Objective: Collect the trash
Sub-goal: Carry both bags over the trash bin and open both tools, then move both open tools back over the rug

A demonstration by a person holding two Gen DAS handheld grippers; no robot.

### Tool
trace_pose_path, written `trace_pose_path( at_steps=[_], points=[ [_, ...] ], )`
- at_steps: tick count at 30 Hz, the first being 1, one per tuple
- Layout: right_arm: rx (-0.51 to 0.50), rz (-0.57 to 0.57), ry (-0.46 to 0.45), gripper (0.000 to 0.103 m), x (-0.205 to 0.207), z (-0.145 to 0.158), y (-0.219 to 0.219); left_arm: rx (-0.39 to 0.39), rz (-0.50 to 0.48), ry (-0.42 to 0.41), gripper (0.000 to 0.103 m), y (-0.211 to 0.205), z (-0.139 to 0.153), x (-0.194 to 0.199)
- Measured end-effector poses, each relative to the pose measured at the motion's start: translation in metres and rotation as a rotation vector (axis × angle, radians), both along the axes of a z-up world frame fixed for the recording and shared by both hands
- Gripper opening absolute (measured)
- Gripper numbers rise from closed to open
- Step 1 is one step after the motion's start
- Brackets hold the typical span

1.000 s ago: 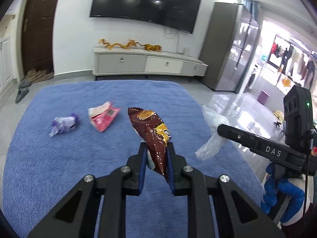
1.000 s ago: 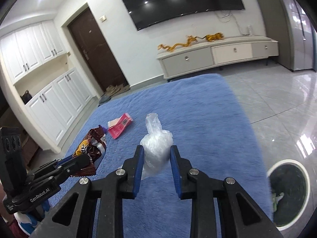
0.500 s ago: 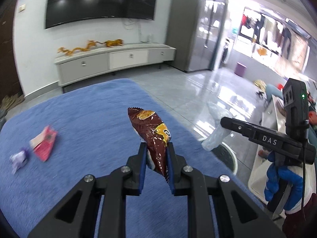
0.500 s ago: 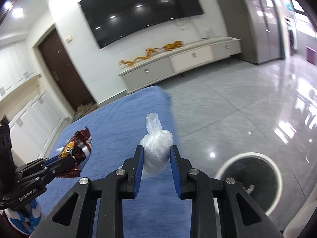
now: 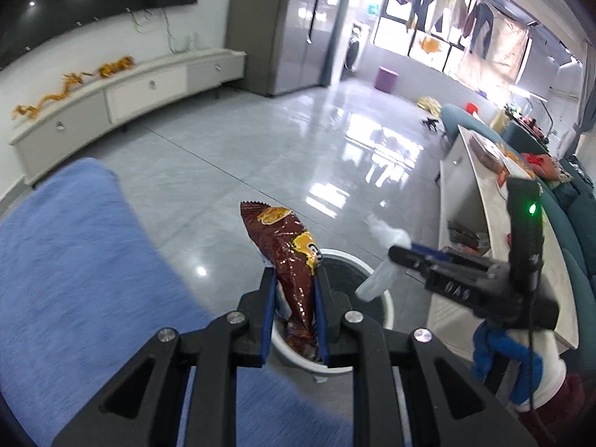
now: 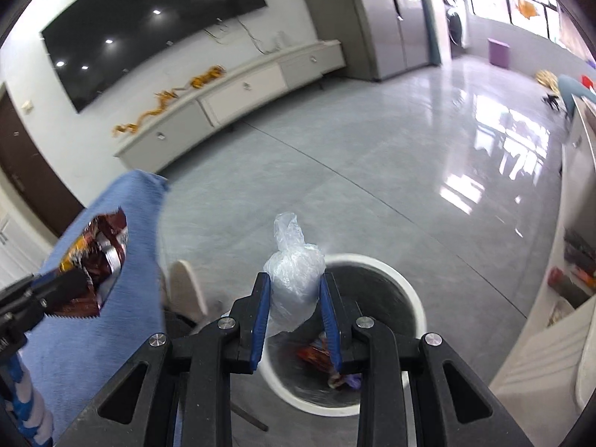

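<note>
My left gripper [image 5: 294,290] is shut on a brown snack bag [image 5: 290,257] that stands up between its blue pads, hanging over the near rim of a round white trash bin [image 5: 385,298]. My right gripper [image 6: 292,296] is shut on a crumpled clear plastic bag [image 6: 294,279], held above the same bin [image 6: 415,305], which has wrappers [image 6: 316,354] at its bottom. The left wrist view shows the right gripper [image 5: 395,253] with its plastic bag [image 5: 380,279] over the bin's far side. In the right wrist view the left gripper [image 6: 80,283] and snack bag [image 6: 98,246] are at the left.
A blue carpet [image 5: 74,260] covers the floor to the left, ending beside the bin. Glossy grey tile floor [image 5: 260,149] spreads beyond. A white TV cabinet [image 5: 123,97] lines the far wall. A low table [image 5: 484,201] and teal sofa [image 5: 573,231] stand to the right.
Both grippers swung right, off the blue carpet, and now hang over the white bin. Each still holds its item. The loose wrappers on the carpet have left the view.
</note>
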State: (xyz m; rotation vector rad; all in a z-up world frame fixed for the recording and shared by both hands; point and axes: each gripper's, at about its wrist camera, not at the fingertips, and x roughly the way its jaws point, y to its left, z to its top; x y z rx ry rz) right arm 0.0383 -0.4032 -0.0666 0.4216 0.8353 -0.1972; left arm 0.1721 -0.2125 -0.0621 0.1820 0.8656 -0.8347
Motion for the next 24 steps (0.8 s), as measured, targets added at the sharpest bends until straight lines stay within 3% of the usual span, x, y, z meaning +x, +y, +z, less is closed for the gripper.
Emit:
trace_pose_path(
  at_steps=[9, 12, 14, 16, 21, 24],
  points=[
    [0.043, -0.044, 0.097, 0.028, 0.009, -0.041, -0.030, 0.023, -0.046, 0.117, 0.021, -0.057, -0.031, 0.020],
    [0.053, -0.056, 0.116, 0.030, 0.013, -0.050, -0.038, 0.020, -0.051, 0.162, 0.027, -0.066, -0.039, 0.027],
    [0.059, -0.065, 0.125, 0.043, 0.013, -0.053, -0.040, 0.023, -0.054, 0.188, 0.037, -0.072, -0.045, 0.029],
    [0.065, -0.074, 0.125, 0.050, 0.010, -0.057, -0.044, 0.019, -0.052, 0.197, 0.046, -0.075, -0.047, 0.028],
    [0.074, -0.088, 0.123, 0.050, 0.000, -0.056, -0.049, 0.026, -0.053, 0.202, 0.047, -0.075, -0.050, 0.026],
    [0.066, -0.092, 0.113, 0.050, -0.004, -0.050, -0.049, 0.035, -0.038, 0.159, 0.047, -0.074, -0.045, 0.019]
  ],
)
